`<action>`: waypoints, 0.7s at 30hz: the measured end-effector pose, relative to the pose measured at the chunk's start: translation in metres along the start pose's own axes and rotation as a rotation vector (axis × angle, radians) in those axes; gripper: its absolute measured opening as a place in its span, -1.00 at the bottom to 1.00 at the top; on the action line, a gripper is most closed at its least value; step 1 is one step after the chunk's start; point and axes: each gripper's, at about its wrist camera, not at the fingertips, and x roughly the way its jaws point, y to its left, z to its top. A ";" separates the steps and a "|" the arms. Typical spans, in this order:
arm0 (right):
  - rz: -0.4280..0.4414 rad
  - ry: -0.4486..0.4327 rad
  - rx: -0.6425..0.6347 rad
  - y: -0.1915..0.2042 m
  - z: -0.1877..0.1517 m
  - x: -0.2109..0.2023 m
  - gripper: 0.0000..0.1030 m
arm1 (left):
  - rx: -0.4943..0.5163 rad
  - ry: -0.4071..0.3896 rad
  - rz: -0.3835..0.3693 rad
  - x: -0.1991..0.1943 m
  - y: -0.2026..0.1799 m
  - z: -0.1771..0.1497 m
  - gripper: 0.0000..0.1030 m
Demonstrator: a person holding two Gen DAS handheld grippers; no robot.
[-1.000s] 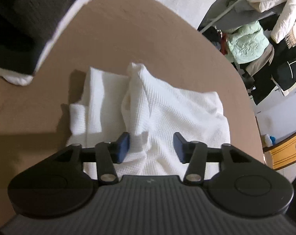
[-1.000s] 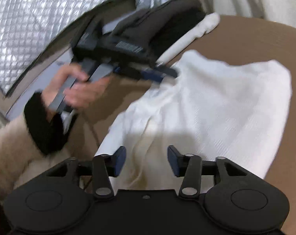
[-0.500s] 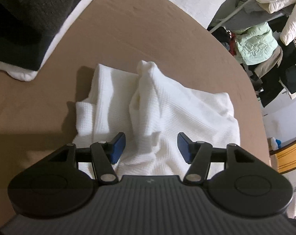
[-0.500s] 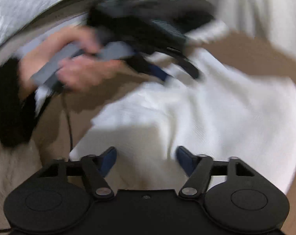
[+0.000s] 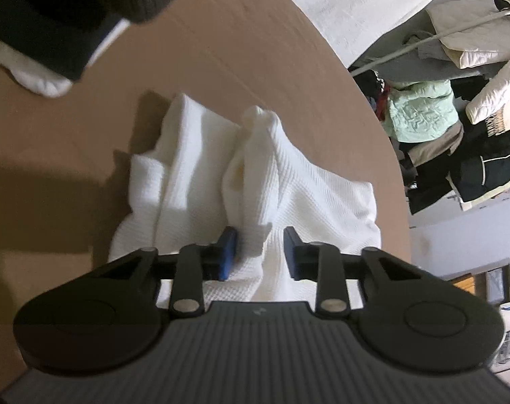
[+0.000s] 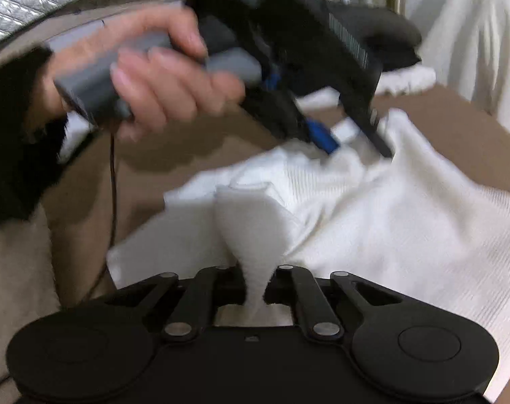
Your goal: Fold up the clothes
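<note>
White waffle-knit garment (image 5: 288, 181) lay rumpled on the tan table (image 5: 221, 50), directly ahead of both sets of fingers. Half a second earlier both grippers had hovered wide apart over it; now we had both closing. Our right gripper (image 6: 255, 281) had pinched down on a gathered ridge of the cloth, which funnelled up between its nearly touching fingers. Our left gripper (image 5: 260, 252) was narrowing but not yet clamped: a fold of cloth sat between the blue pads (image 5: 228, 250), against the left one, clear of the right. In the right wrist view, the left hand (image 6: 147, 77) squeezed its handle. We judged the grasp half made, lift and fold to follow.
</note>
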 end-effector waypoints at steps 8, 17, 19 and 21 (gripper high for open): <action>-0.059 0.088 -0.186 0.055 0.003 0.001 -0.64 | 0.109 -0.081 0.112 -0.033 -0.013 -0.007 -0.45; 0.191 -0.115 0.167 -0.021 0.007 -0.050 0.09 | 0.188 -0.212 0.123 -0.056 -0.020 -0.004 -0.35; 0.066 -0.123 0.240 -0.052 0.004 -0.059 0.09 | 0.200 -0.206 0.109 -0.053 -0.019 -0.005 -0.35; -0.066 -0.127 0.315 -0.086 -0.003 -0.070 0.10 | 0.194 -0.178 0.063 -0.046 -0.019 -0.008 -0.35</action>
